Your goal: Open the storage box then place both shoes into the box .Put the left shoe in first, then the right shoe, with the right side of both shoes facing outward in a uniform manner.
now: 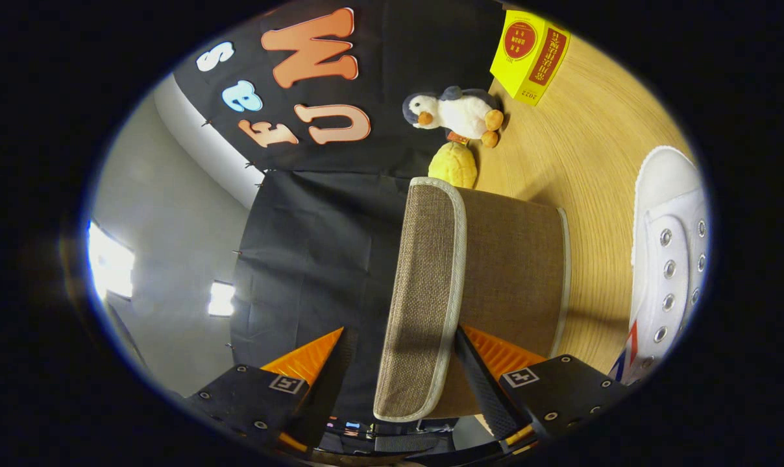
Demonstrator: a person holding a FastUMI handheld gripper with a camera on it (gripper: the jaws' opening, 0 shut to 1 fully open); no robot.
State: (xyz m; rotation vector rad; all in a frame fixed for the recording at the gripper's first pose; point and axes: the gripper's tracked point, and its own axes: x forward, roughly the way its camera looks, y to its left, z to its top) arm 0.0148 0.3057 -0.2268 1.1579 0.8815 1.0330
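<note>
Tool (402,373) fingers straddle the brown woven storage box's (509,272) grey-trimmed lid (424,292), grip uncertain.

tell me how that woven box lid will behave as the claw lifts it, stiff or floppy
The lid lies between the claw fingers. It is probably fairly stiff: it keeps a flat panel shape with a straight piped edge. Likely light, since it looks like fabric over thin board. The coarse weave should grip well rather than slip. The box itself may shift.
</note>
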